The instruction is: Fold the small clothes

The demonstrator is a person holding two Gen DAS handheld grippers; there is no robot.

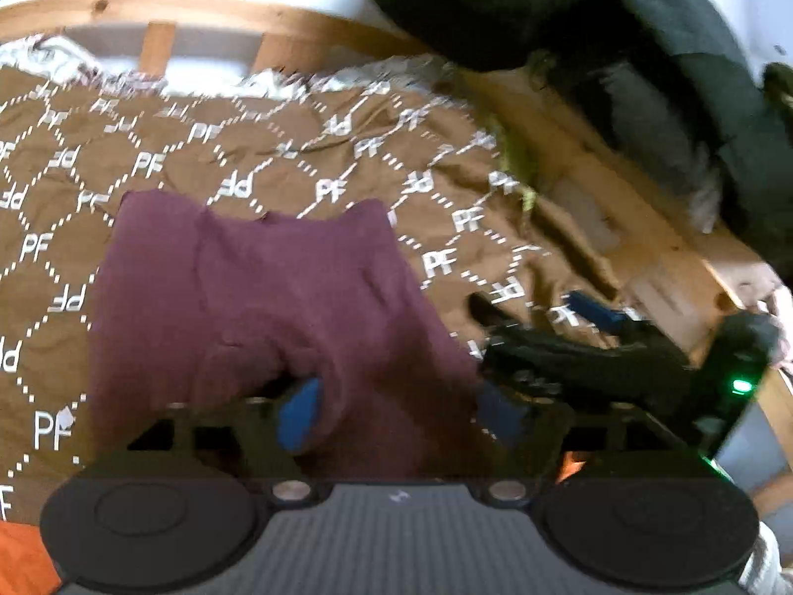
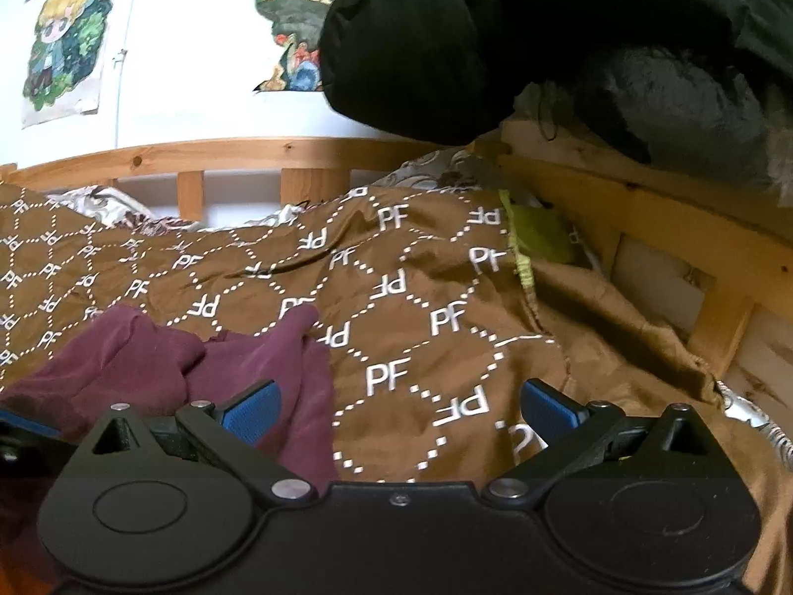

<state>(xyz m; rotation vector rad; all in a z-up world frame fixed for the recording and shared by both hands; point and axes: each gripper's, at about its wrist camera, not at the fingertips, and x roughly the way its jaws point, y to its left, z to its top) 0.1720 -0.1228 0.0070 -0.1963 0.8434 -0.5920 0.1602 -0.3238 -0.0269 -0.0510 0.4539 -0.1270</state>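
Maroon garment (image 1: 277, 307) lies rumpled on the brown PF-print bedspread (image 1: 297, 148), well short of the wooden bed rail (image 1: 163, 10). Left gripper (image 1: 396, 416) is open, fabric bunched between its blue fingers (image 1: 300, 414), pads not pressing it. Right gripper (image 2: 399, 414) is open over the bedspread, just right of the garment, its left finger at the cloth edge. Black jacket (image 2: 471, 39) hangs above the rail.
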